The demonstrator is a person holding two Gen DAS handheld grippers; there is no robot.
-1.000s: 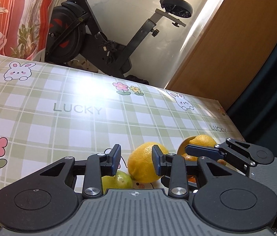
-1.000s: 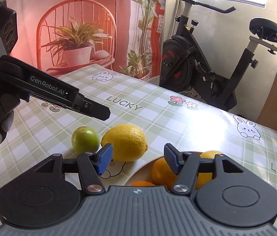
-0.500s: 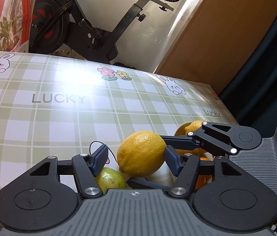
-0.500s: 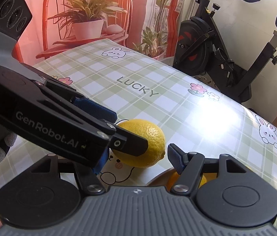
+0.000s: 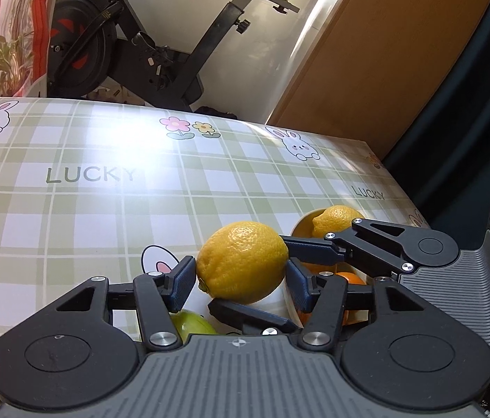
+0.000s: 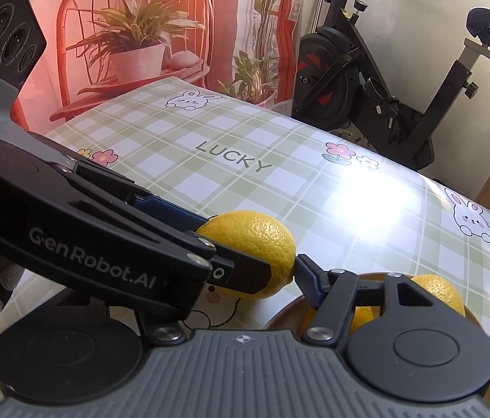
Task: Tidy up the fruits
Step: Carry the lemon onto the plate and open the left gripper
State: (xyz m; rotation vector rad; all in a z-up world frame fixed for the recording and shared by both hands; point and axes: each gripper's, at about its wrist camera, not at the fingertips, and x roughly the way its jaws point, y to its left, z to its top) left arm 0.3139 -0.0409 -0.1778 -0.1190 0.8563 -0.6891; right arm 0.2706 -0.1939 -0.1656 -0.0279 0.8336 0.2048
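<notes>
Lemon [image 5: 241, 261] between left tool's [image 5: 239, 280] closing pads, above table [image 5: 71, 209]

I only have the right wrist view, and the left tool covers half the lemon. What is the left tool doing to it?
Observer: The left tool has the lemon between its pads, one at each side, and its jaws are closing.
Operator: And my own hidden finger?
Observer: One finger of the right tool runs along the lemon's near underside. Its jaws are closing too.
Operator: Any fruit I can't see?
Observer: A lime lies just beneath the left tool.
</notes>
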